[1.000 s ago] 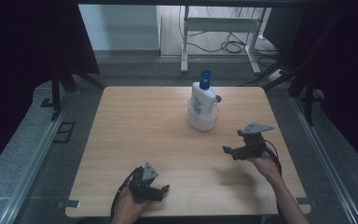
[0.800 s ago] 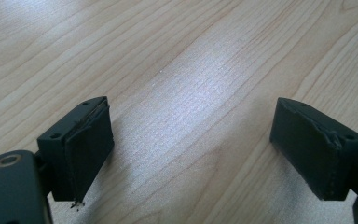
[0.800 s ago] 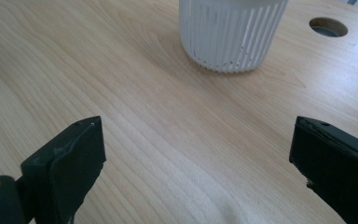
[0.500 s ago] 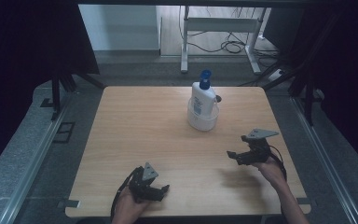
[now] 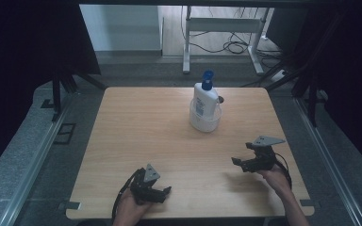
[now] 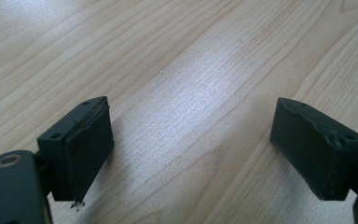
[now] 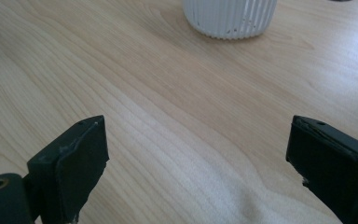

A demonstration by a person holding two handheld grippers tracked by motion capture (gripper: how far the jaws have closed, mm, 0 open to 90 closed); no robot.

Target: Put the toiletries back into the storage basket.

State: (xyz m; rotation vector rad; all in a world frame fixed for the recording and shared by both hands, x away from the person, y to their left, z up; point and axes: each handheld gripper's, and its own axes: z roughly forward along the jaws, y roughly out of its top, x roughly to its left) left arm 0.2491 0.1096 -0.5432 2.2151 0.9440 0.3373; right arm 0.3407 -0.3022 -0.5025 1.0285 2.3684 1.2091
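Note:
A white pump bottle [image 5: 204, 96] with a blue top stands upright in a white ribbed cup [image 5: 205, 122] on the far middle of the wooden table [image 5: 146, 127]. My left gripper [image 5: 158, 192] rests near the front edge; in the left gripper view [image 6: 191, 135] its jaws stand wide apart over bare wood. My right gripper [image 5: 242, 164] hovers at the front right, jaws pointing left. In the right gripper view [image 7: 198, 144] it is open and holds nothing, with the ribbed cup [image 7: 230, 18] farther ahead.
A small dark object [image 5: 220, 99] lies on the table just behind the cup. Past the far edge stands a white metal frame [image 5: 221, 28] with cables on the floor. Dark curtains flank both sides.
My right gripper has drawn back toward the front edge and slightly to the right. The left gripper and the bottle have stayed put.

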